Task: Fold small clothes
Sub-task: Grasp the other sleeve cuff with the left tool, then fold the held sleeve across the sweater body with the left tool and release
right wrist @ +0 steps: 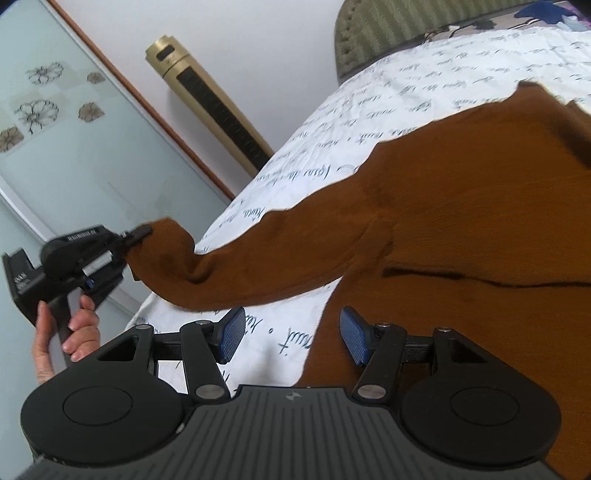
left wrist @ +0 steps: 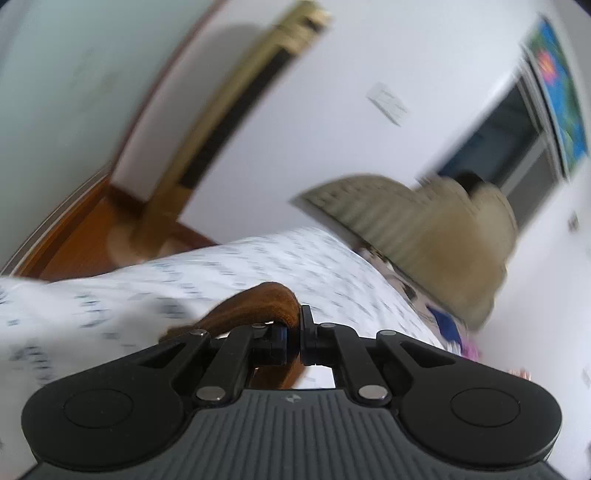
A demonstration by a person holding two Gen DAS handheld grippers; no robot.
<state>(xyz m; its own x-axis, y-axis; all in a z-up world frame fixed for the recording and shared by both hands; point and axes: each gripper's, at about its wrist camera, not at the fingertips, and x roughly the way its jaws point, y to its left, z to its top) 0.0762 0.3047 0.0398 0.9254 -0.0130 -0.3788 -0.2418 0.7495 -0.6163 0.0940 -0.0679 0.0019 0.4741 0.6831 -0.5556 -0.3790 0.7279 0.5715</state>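
Note:
A brown knit sweater [right wrist: 461, 206] lies on a bed with a white sheet printed with script [right wrist: 424, 85]. My left gripper [right wrist: 142, 232] is shut on the cuff of the sweater's sleeve [right wrist: 177, 254] and holds it up off the bed at the left. In the left wrist view the left gripper [left wrist: 294, 332] pinches the brown cuff [left wrist: 258, 299]. My right gripper [right wrist: 293, 334] is open with blue pads [right wrist: 232, 332], low over the sheet at the sweater's lower left edge, holding nothing.
A gold tower fan [right wrist: 210, 99] stands by the white wall beside the bed. A glass sliding door with flower prints [right wrist: 55, 122] is at the left. A padded olive headboard [right wrist: 399, 26] is at the far end. The left wrist view is blurred.

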